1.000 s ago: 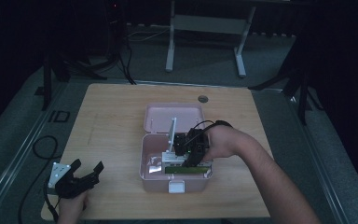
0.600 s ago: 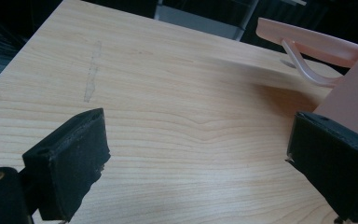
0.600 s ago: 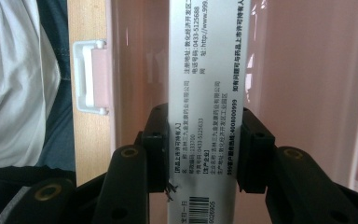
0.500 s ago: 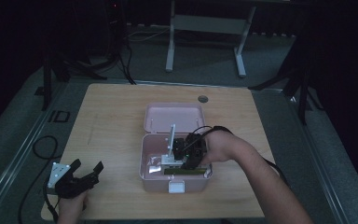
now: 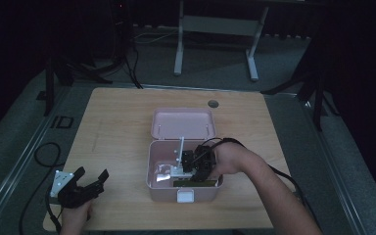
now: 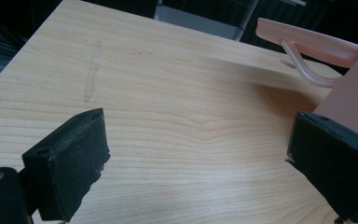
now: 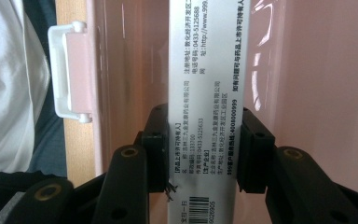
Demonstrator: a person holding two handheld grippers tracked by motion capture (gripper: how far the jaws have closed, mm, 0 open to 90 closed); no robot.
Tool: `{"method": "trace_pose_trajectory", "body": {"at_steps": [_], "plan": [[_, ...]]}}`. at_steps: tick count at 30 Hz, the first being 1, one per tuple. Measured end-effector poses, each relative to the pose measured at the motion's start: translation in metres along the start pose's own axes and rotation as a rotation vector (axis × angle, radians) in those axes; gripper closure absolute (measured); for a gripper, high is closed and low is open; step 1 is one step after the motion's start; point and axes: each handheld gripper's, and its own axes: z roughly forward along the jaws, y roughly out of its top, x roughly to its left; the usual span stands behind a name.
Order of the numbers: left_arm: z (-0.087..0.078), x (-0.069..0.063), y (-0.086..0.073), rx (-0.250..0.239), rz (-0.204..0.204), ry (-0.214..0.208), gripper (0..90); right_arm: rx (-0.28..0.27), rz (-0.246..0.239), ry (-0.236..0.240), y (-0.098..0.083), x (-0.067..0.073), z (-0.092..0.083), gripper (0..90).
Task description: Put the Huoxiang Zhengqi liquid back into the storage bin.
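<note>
An open pink box [image 5: 162, 187] stands mid-table with its lid [image 5: 183, 123] tipped back. My right gripper [image 5: 198, 164] reaches down into it, shut on a white printed carton [image 5: 179, 155] that stands on edge inside. In the right gripper view both pads clamp the carton [image 7: 205, 70] across its narrow width, with black text and a barcode showing; the right gripper [image 7: 205, 149] has the pink inner wall [image 7: 326, 93] behind it. My left gripper [image 5: 92, 172] rests at the table's front left, open, with nothing between its jaws [image 6: 200, 140].
The box's white latch [image 5: 185, 196] faces the person and shows beside the carton [image 7: 72, 70]. In the left gripper view the pink box [image 6: 354, 93] and its lid with handle [image 6: 307, 37] stand to the right. A cable [image 5: 41, 156] loops off the table's left edge.
My right gripper has sunk lower into the pink box with the carton still clamped. The left gripper has stayed where it was.
</note>
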Motion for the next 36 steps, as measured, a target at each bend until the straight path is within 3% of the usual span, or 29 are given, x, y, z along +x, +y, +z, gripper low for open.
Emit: {"method": "trace_pose_trajectory", "body": {"at_steps": [5, 36], "plan": [[0.0, 0.0, 0.0, 0.0, -0.002, 0.0, 5.5, -0.013, 0.0, 0.002, -0.002, 0.002, 0.003, 62.0], [-0.001, 0.001, 0.0, -0.003, 0.0, -0.002, 5.3, 0.037, -0.013, 0.03, -0.003, 0.006, 0.027, 61.9]]}}
